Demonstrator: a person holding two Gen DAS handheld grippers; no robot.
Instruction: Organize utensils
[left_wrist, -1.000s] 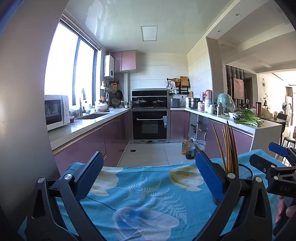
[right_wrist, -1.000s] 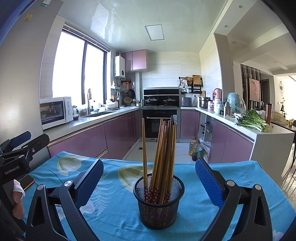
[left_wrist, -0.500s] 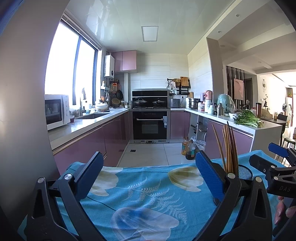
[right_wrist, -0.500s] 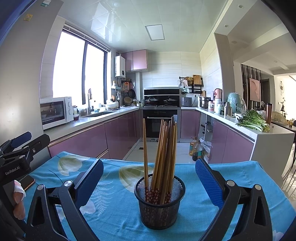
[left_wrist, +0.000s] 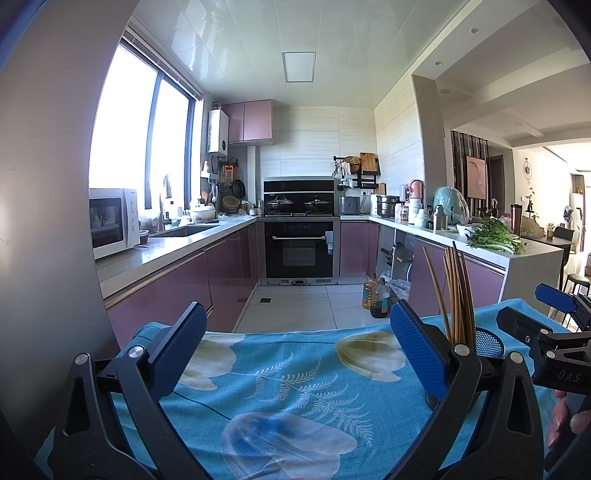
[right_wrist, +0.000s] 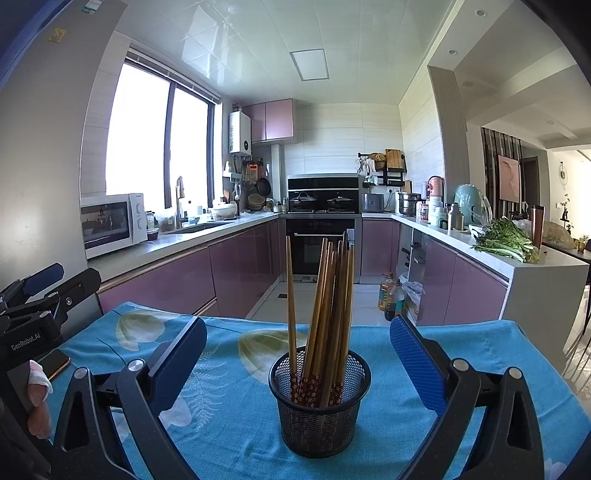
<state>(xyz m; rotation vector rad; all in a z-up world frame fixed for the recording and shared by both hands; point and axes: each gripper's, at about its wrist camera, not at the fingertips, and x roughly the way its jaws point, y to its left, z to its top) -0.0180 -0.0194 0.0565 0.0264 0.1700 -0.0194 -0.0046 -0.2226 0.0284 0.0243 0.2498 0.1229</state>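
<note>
Chopsticks (right_wrist: 325, 314), a bundle of brown wooden ones with red patterned lower ends, stand tips up in a black wire-mesh holder (right_wrist: 319, 413). One stick leans apart to the left of the rest. The holder sits upright on the tabletop, on a blue floral tablecloth (right_wrist: 229, 413), straight ahead of the right tongs (right_wrist: 297, 354) and between the lines of its two blue-padded fingers, touching neither. The right tongs are spread wide with nothing in them. In the left wrist view the same holder (left_wrist: 487, 343) and chopsticks (left_wrist: 456, 295) show at the right, partly hidden behind the right finger of the left tongs (left_wrist: 295, 343). The left tongs are likewise wide apart and grip nothing, held over bare cloth (left_wrist: 295, 387). A phone (right_wrist: 55, 363) lies on the cloth near the left edge, beside the left tool's body. Fingertips (left_wrist: 565, 424) of the hand holding the right tool show at the lower right of the left view. Beyond the tabletop lies a kitchen with purple cabinets, an oven (right_wrist: 317, 240), a microwave (right_wrist: 110, 221) and leafy greens (right_wrist: 506, 243) on the counter.
</note>
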